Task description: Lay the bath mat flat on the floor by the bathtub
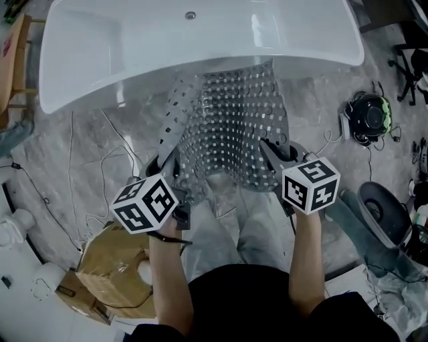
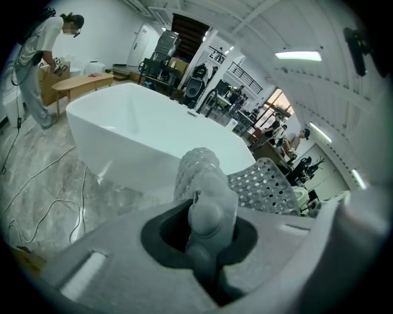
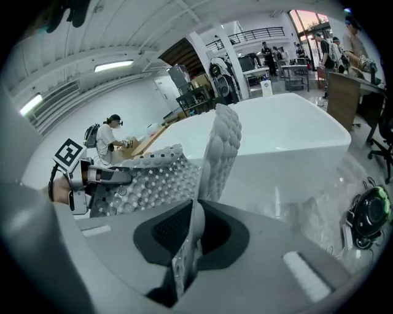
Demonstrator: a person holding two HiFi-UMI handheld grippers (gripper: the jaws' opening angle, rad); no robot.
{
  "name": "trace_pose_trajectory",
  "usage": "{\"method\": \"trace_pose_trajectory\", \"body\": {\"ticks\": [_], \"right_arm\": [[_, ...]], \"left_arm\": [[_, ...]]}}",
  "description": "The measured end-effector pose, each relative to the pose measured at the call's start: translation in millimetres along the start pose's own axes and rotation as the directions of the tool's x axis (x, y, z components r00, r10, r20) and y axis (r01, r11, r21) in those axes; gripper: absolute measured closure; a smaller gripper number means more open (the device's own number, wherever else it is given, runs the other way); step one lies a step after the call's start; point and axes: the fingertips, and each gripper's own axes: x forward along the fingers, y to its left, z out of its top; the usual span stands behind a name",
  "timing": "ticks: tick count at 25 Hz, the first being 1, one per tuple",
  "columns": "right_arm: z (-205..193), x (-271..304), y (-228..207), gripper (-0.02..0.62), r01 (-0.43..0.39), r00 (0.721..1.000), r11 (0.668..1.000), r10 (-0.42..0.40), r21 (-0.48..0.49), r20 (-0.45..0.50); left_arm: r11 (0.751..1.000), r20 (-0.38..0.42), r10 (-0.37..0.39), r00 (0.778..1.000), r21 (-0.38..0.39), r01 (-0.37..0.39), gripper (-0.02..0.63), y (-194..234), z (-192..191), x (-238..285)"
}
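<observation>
Grey marbled floor runs along the near side of a white bathtub, whose smooth basin shows a small round drain at its far side. Between the tub and the person's legs hangs the bath mat, a grey, see-through sheet covered in bumps and holes. It is held up off the floor at its near edge and slopes away toward the tub's near wall; whether its far end touches the wall or the floor cannot be told. The left tool is closed on the mat's near left corner, where the sheet is bunched and folded between its jaws. The right tool is clamped on the near right corner, with the edge pinched thin between its jaws, and the mat stretches across from one tool to the other. Left of the mat the floor lies open apart from loose white cables, and a cardboard box sits near the person's left elbow. On the right, a round black and green device with its cord rests near the tub's corner, well apart from the mat.
</observation>
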Motion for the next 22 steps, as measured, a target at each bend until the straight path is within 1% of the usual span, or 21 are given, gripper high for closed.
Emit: {"method": "trace_pose_trajectory", "body": {"ticks": [3,7,11,16,20,22], "right_arm": [[-15,15,-17,0.572,0.007,1.000,1.000,-0.007,0.001,-0.029],[-33,37,-39,0.572,0.015,0.996,1.000,-0.017,-0.017,-0.087],[-48,58,-65,0.572,0.022,0.993,0.999,-0.025,-0.031,-0.116],[-70,99,-90,0.571,0.030,0.989,1.000,-0.029,0.005,-0.145],[-84,126,-105,0.571,0.019,0.986,0.999,-0.014,0.033,-0.163],[-91,140,-114,0.571,0.018,0.984,0.999,-0.013,0.027,-0.177]], "left_arm": [[1.000,-0.032,-0.005,0.999,0.005,0.005,0.584,4,-17,26],[1.000,-0.058,-0.015,0.998,-0.019,0.014,0.584,17,-34,60],[1.000,-0.098,0.002,0.995,0.004,-0.001,0.584,31,-50,93],[1.000,-0.119,0.028,0.993,0.010,-0.027,0.584,59,-67,130],[0.999,-0.129,0.040,0.991,0.006,-0.040,0.584,78,-81,155],[0.999,-0.127,0.046,0.991,-0.012,-0.048,0.584,89,-88,173]]}}
